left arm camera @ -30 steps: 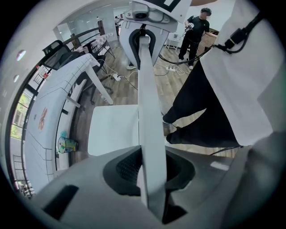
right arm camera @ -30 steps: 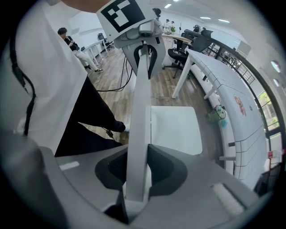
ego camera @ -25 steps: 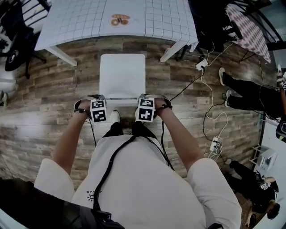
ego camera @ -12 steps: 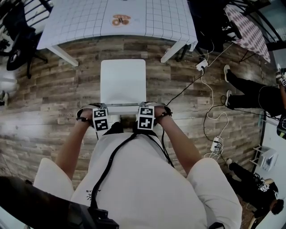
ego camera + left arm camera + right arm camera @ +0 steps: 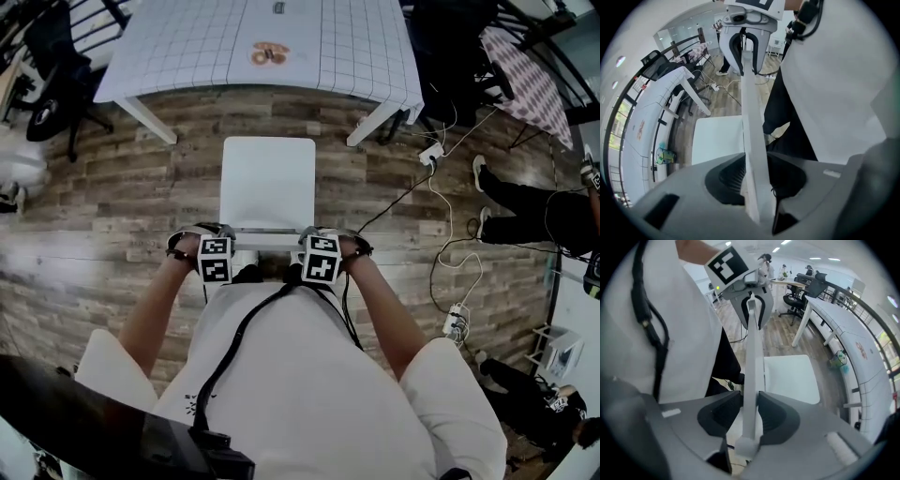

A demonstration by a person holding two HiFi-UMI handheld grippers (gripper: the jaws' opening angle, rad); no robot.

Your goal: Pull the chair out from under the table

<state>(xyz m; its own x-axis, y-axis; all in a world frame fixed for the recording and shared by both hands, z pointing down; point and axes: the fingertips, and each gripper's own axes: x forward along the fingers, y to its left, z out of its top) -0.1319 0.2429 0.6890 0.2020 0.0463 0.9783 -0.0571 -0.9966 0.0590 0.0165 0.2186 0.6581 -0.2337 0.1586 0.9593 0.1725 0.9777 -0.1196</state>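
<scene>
Now the chair (image 5: 268, 183) stands on the wood floor (image 5: 112, 216) with its white seat wholly clear of the table (image 5: 187, 47). A strip of boards shows between the seat's far edge and the table's gridded top. The chair's back faces the person, and its rail (image 5: 267, 238) runs level just in front of their body. Both grippers point steeply down onto that rail, one near each end. The left gripper (image 5: 758, 176) has the rail running between its jaws. These have just been opening, and a dark slit shows beside the rail on the person's side, so the pads flank it loosely rather than clamp it. The right gripper (image 5: 751, 413) is much the same. Its jaws have also just been opening and the rail stands upright between them, with the pads right beside it and very little gap to see. In each gripper view the rail leads away to the other gripper at its far end, with the white seat below on the table side. A small orange thing (image 5: 269, 53) lies on the table — too small to make out. White cables (image 5: 436, 202) trail over the floor to the right of the chair, and farther right another person's legs (image 5: 525, 202) stretch across the boards.
</scene>
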